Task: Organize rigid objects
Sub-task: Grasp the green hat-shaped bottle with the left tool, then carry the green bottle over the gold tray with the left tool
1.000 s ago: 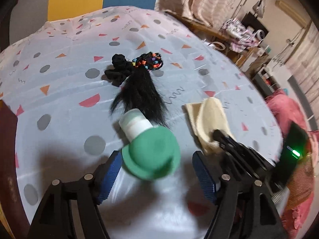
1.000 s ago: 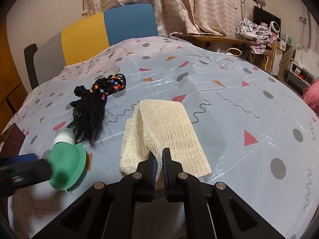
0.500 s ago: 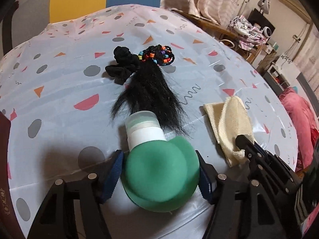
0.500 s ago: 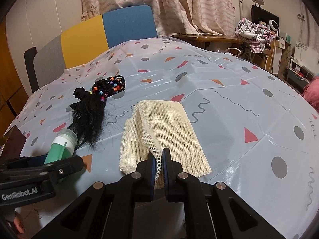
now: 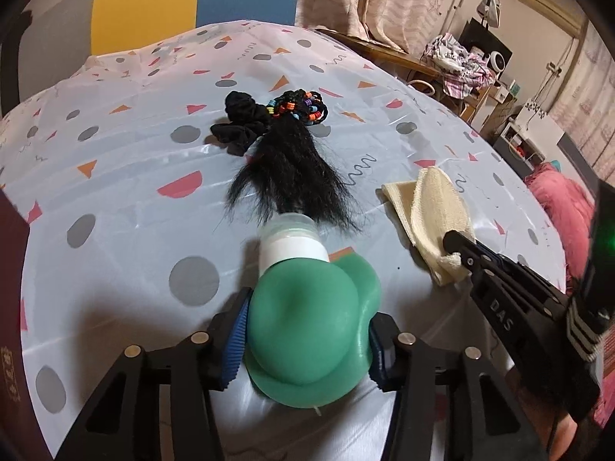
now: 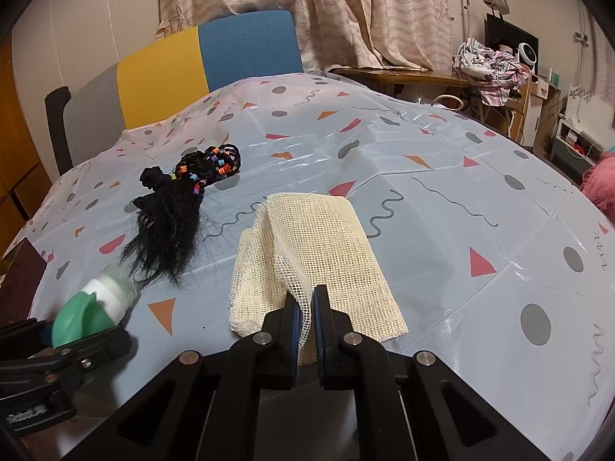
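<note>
A green soft-bodied bottle (image 5: 303, 307) with a white collar and clear cap (image 5: 290, 236) lies on its side on the patterned tablecloth (image 5: 127, 230). My left gripper (image 5: 307, 340) has it between its blue pads; the jaws are closing and the pads press into the green body, which is dented. The bottle (image 6: 82, 313) also shows at the far left of the right wrist view. My right gripper (image 6: 305, 315) is shut on the near edge of a cream mesh cloth (image 6: 323, 238), which lies flat to the right of the bottle (image 5: 434, 207).
A black hairpiece with coloured beads (image 5: 292, 161) and a black scrunchie (image 5: 238, 115) lie just beyond the bottle's cap. A dark red box (image 5: 11, 307) stands at the left edge. A yellow-and-blue chair (image 6: 207, 53) is behind the table. A pink heap (image 5: 561, 207) lies off to the right.
My left gripper came down and forward around the green bottle, and its jaws narrowed from wide apart until they squeeze the body. The right gripper and cloth stayed put.
</note>
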